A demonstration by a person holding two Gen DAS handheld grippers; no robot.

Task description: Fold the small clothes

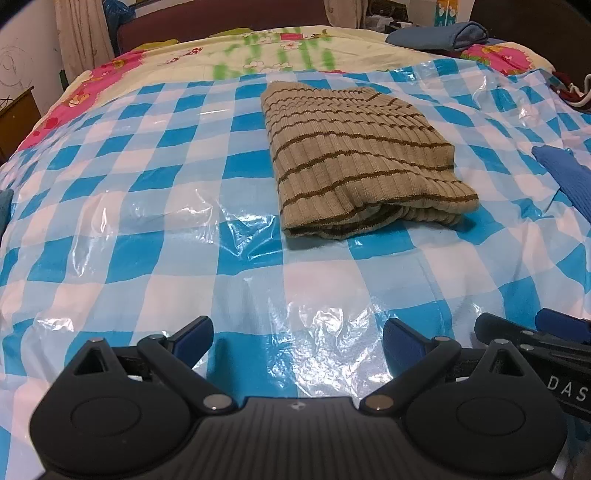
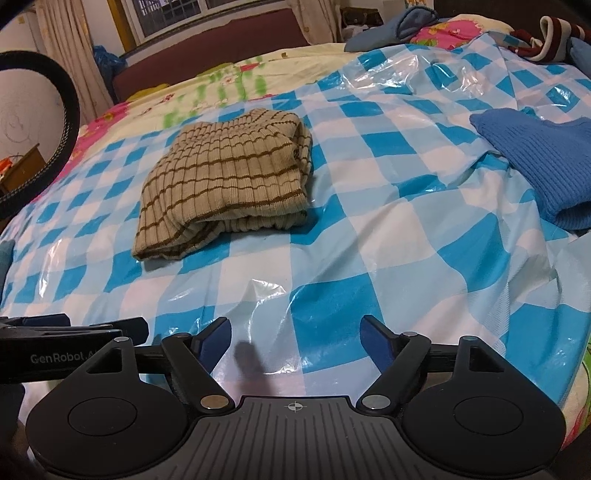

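Note:
A beige ribbed garment with thin brown stripes (image 1: 354, 162) lies folded into a compact rectangle on the blue-and-white checked plastic sheet (image 1: 147, 221). It also shows in the right wrist view (image 2: 229, 181), left of centre. My left gripper (image 1: 297, 338) is open and empty, held low over the sheet, well short of the garment. My right gripper (image 2: 295, 338) is open and empty too, near the sheet's front part. Each gripper's side shows at the edge of the other's view.
A blue knit garment (image 2: 546, 162) lies unfolded on the sheet at the right, also seen in the left wrist view (image 1: 569, 181). A dark blue cloth (image 1: 443, 35) and a maroon-and-white garment (image 2: 550, 40) lie at the far right. A floral bedspread (image 1: 258, 48) covers the bed beyond.

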